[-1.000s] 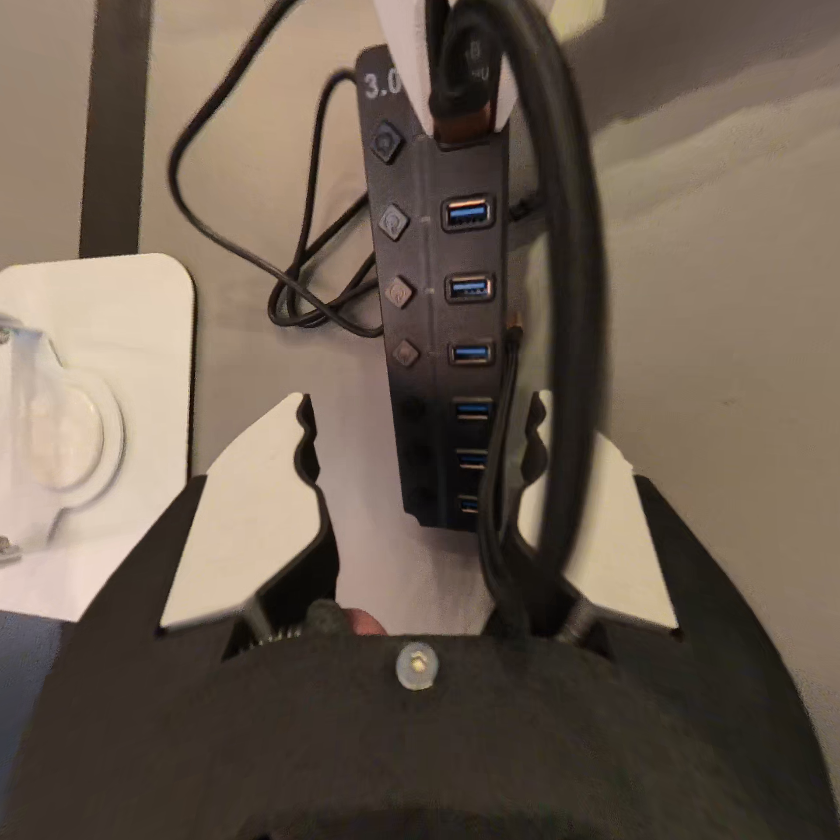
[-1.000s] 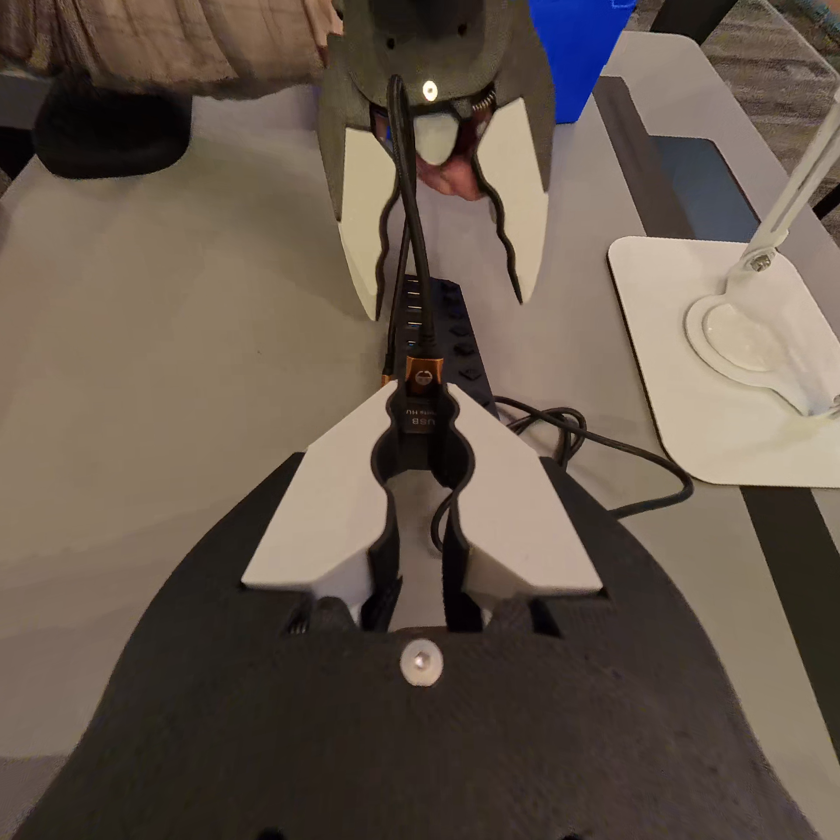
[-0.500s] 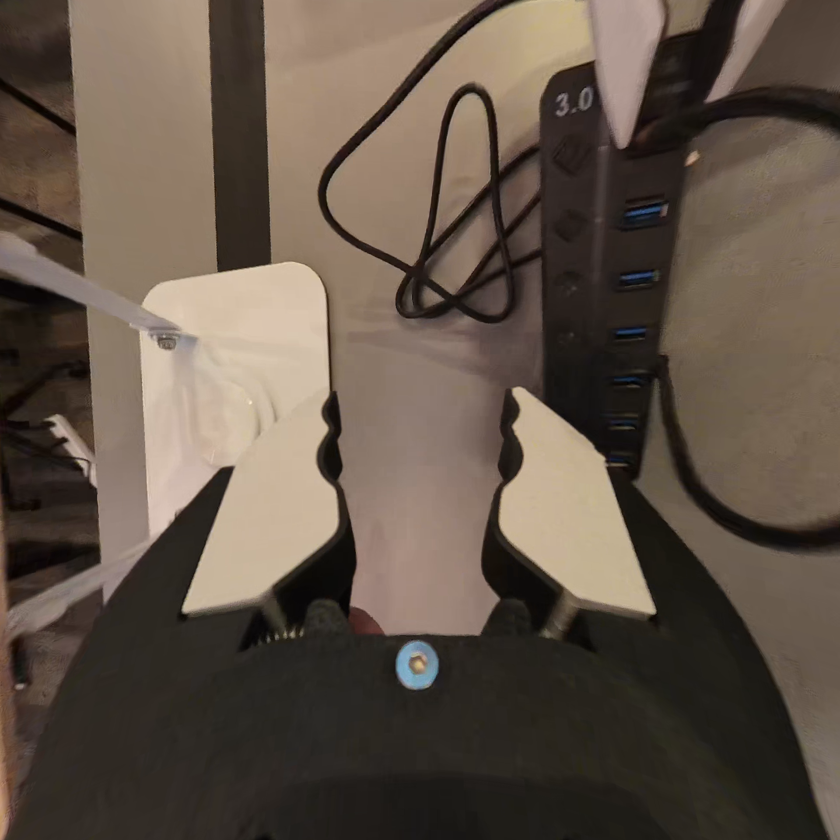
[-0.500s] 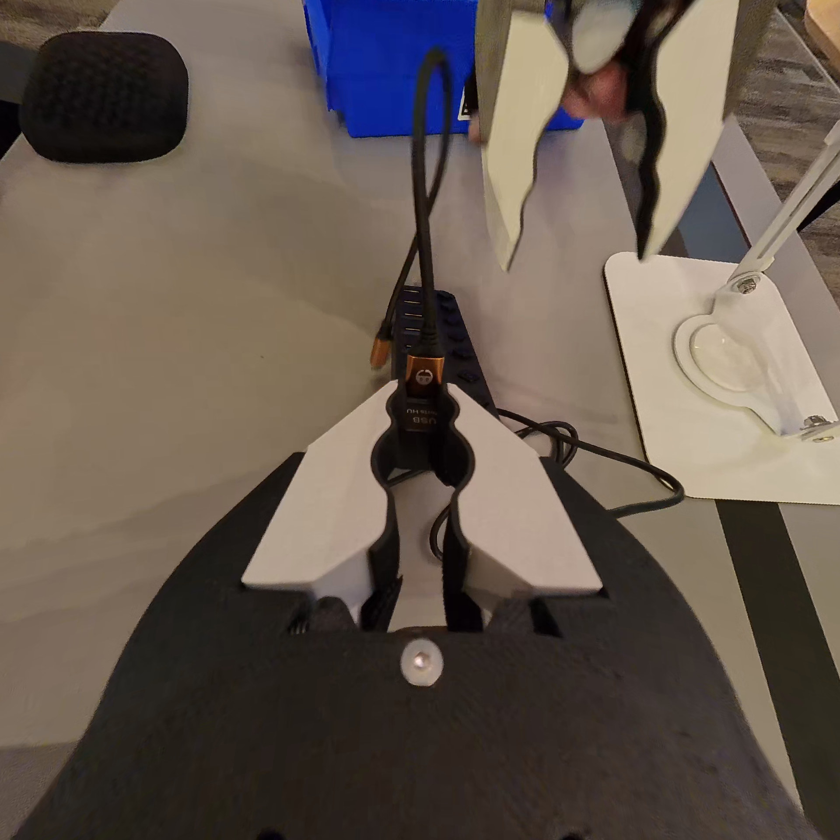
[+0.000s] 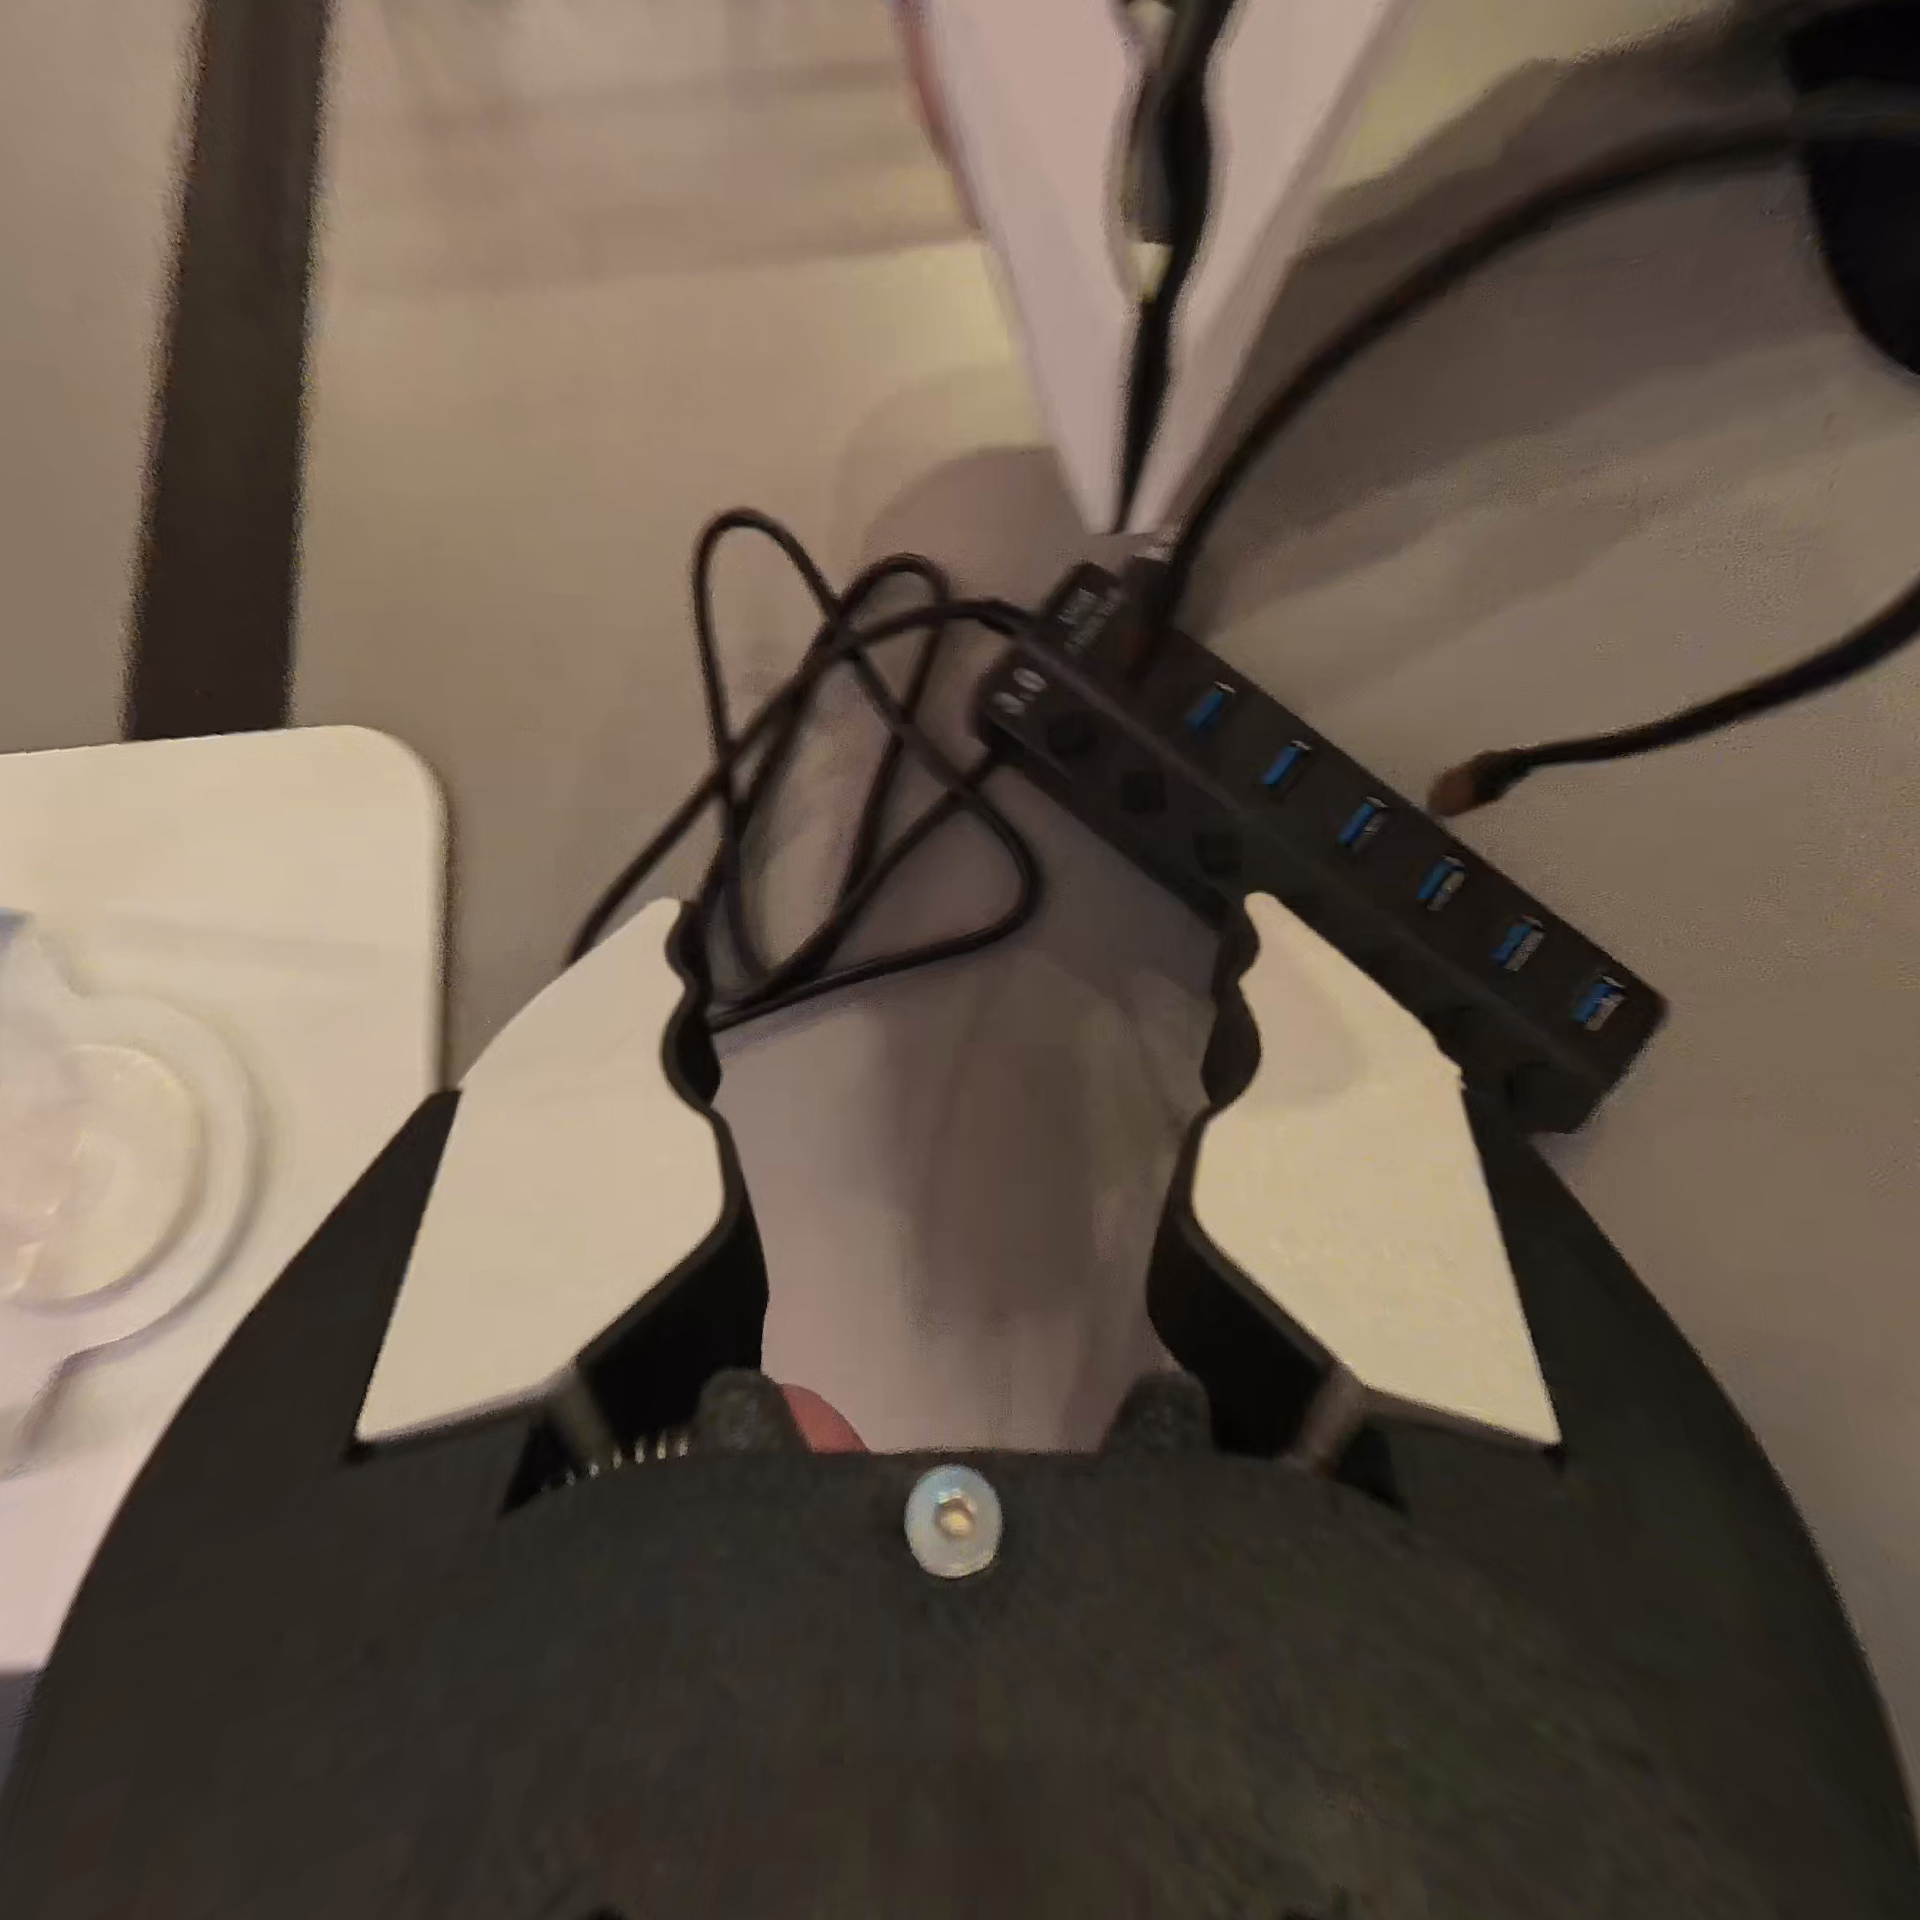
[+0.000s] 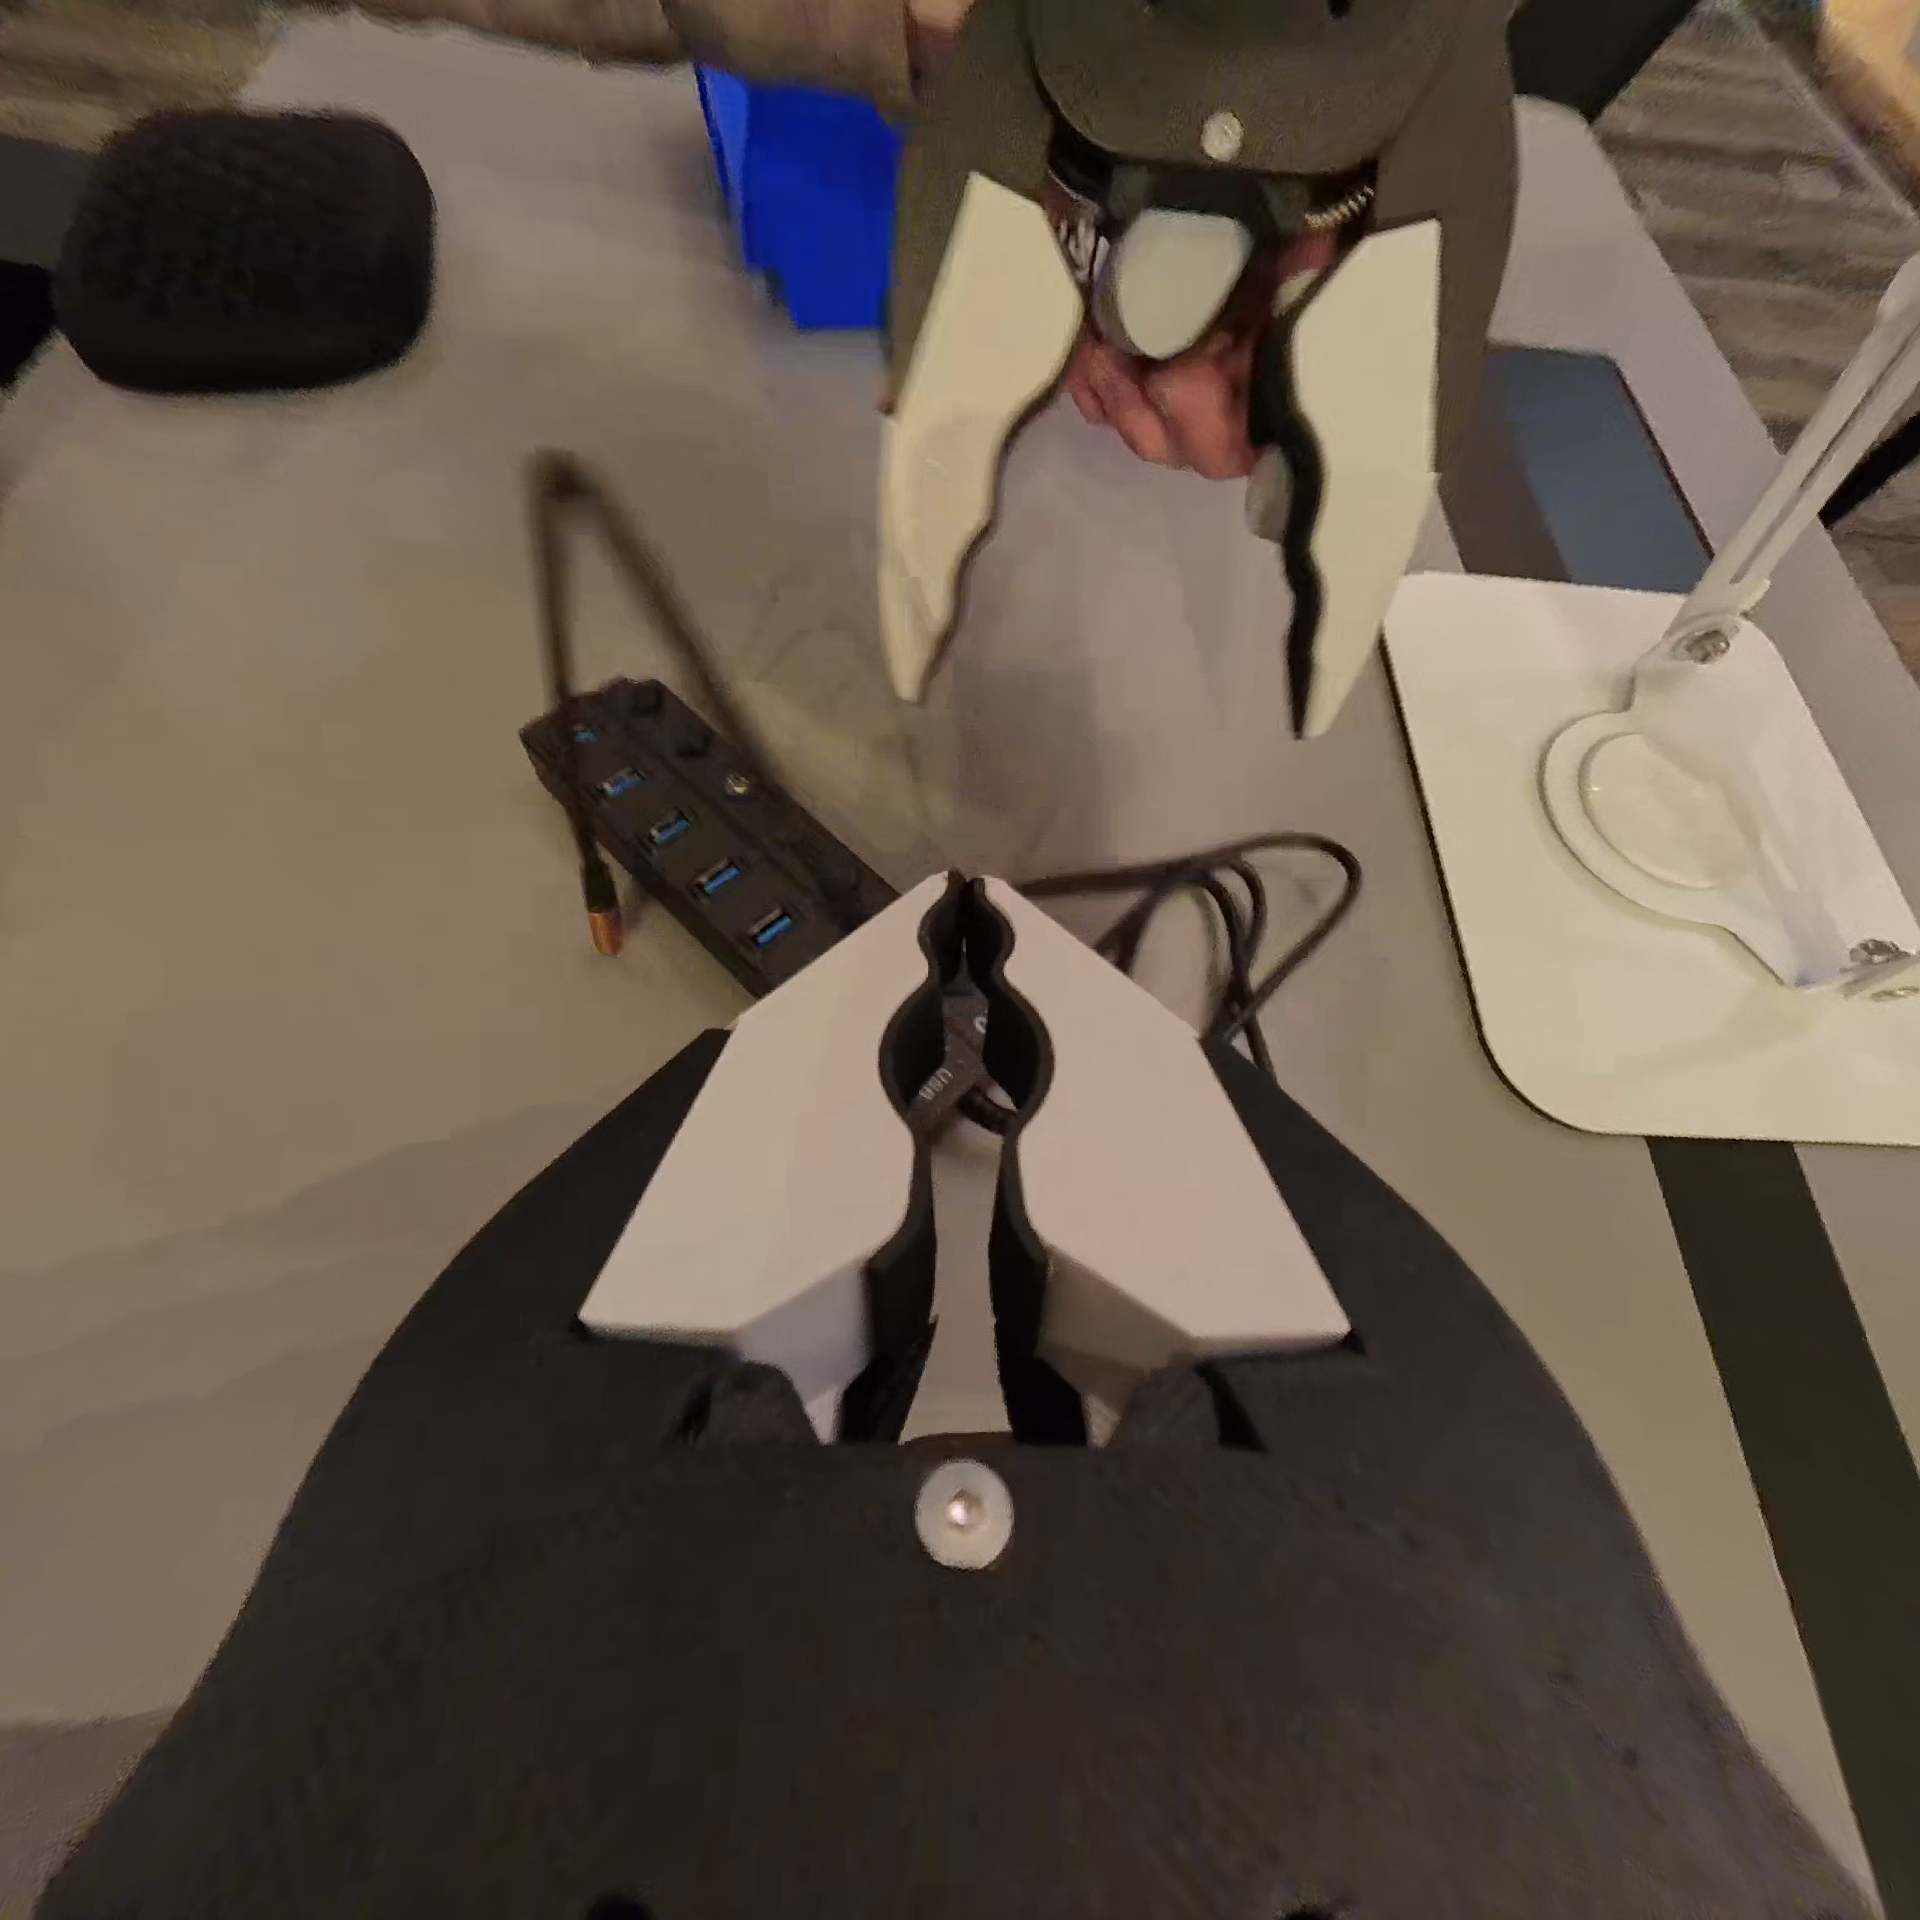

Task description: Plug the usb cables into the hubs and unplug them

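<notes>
Right wrist view: the blue bin (image 6: 805, 197) at 12 o'clock shows no contents. The right gripper (image 6: 961, 899) is pinched tight on a black USB plug (image 6: 951, 1070) at the near end of the USB hub (image 6: 707, 831). The left gripper (image 5: 961, 925), spread wide and empty, hovers with the hub at 1 o'clock.

Both grippers: textured black bodies, white wavy-edged fingers (image 5: 582, 1164), black inner pads, one silver centre screw (image 6: 961, 1525).
</notes>
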A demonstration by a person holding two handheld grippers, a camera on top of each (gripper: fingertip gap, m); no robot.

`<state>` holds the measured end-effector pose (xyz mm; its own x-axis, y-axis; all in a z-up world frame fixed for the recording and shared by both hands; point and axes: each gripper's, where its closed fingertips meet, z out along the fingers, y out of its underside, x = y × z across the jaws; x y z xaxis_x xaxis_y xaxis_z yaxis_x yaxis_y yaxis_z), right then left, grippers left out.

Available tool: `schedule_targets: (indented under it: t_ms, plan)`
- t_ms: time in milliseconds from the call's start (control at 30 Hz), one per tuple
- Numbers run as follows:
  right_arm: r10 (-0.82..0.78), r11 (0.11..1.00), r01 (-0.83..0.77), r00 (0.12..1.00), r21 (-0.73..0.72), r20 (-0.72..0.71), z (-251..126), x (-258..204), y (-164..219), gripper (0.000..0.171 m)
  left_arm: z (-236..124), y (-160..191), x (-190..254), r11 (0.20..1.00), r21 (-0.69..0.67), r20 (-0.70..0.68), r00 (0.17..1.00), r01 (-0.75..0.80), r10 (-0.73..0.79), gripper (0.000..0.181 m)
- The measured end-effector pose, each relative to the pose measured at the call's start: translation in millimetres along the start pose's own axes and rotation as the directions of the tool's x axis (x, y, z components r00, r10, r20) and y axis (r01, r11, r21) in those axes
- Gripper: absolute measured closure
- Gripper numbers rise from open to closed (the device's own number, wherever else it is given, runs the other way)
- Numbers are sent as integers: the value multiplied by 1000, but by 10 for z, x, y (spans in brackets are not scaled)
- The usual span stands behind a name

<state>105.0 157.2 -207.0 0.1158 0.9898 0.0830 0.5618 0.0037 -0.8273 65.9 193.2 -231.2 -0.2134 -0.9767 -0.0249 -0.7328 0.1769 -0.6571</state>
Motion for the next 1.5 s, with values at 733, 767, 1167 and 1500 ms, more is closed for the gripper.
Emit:
schedule_targets:
  t_ms: [733, 767, 1167, 1500]
  plan:
    - [-54, 987, 62, 997, -151, 59, 124, -125, 293, 171, 731, 108, 700, 896, -238, 276, 911, 375, -308, 107]
    - [-57, 988, 65, 996, -140, 64, 116, -141, 269, 171, 720, 84, 674, 898, -218, 273, 908, 381, -319, 121]
    - [-106, 994, 105, 993, 18, 61, -115, -177, 13, 151, 309, 141, 505, 949, -194, 132, 965, 247, -225, 126]
    - [-205, 976, 211, 974, -56, 91, 214, -409, -243, 142, -35, 78, 618, 928, -369, -22, 998, -56, 51, 127]
